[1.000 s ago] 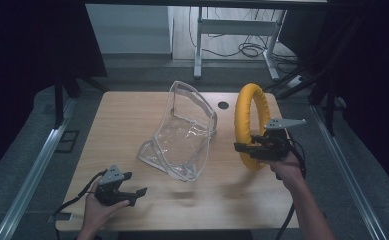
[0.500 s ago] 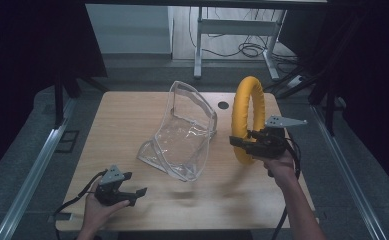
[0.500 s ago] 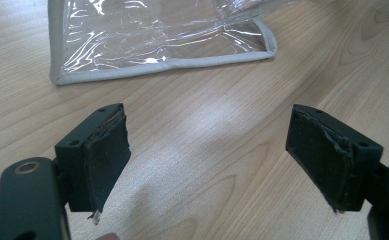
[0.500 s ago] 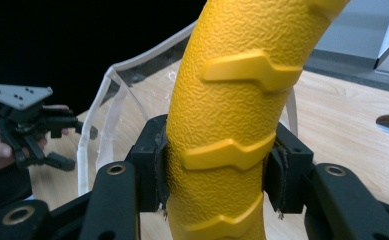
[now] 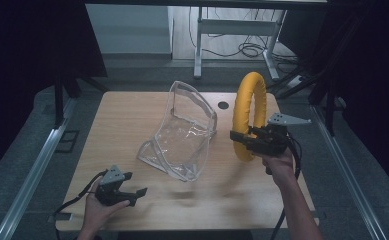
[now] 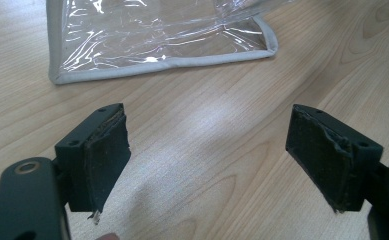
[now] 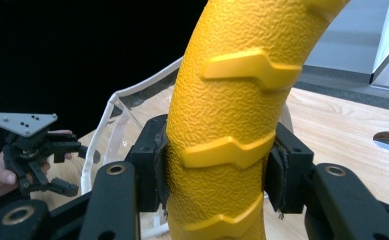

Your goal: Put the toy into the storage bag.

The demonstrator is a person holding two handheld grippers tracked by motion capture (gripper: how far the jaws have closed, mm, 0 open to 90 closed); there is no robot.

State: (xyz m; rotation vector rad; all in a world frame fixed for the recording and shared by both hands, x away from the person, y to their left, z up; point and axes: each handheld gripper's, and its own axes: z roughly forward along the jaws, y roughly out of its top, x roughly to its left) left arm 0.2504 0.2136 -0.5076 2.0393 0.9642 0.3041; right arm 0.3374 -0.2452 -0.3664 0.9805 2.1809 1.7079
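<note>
Yellow ring [image 5: 249, 114], ridged, is standing upright on edge at the right side of the wooden table [image 5: 132, 120]. Right gripper [image 5: 242, 140] is clamping its lower part, pads pressing both sides. Left gripper [image 5: 134, 194] is resting at the near left, jaws spread wide with nothing between, facing the clear plastic bag [image 5: 184, 135] lying mid-table.

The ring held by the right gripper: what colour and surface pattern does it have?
The ring is yellow, pebbled, with raised zigzag ridges; the right gripper view shows it best.
</note>
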